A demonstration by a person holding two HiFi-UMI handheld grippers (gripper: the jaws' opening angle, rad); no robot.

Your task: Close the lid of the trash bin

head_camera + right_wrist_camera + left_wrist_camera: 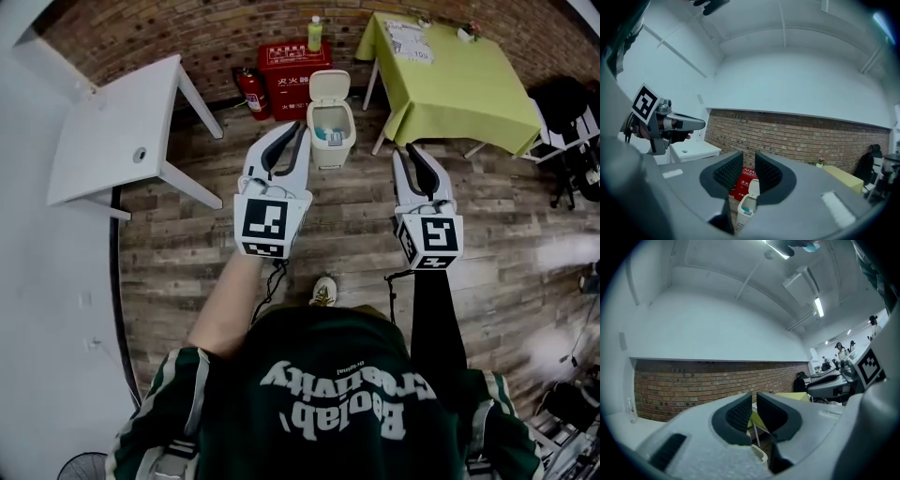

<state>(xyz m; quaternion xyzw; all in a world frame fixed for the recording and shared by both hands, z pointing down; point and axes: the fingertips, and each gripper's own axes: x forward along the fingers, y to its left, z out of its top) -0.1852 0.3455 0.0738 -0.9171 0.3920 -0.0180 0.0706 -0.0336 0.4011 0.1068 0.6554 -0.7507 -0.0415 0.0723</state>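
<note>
- Bin: I see the trash bin (331, 131) standing on the wooden floor (187, 253) at the upper centre of the head view, by the brick wall.
- Lid: the lid (329, 87) is tipped up at the bin's far edge, so the mouth is uncovered.
- Contents: something blue and white lies inside; I cannot tell what it is.
- Red box: a red box (286, 73) sits just to the upper left of the bin, with a green bottle (315, 34) on top and a fire extinguisher (251, 94) at its left side.
- Left fingers: the left gripper (754, 405) is released, with a narrow gap and nothing in it.
- Right fingers: the right gripper (749, 165) is released, its gap a little wider and also empty.
- Bin versus fingers: in the right gripper view the bin shows low through the gap, ahead and apart. In the head view it lies between the two grippers, nearer the left fingertips; neither touches it.
- Benches: a white bench (117, 131) stands at upper left and a green-covered bench (459, 89) at upper right.
</note>
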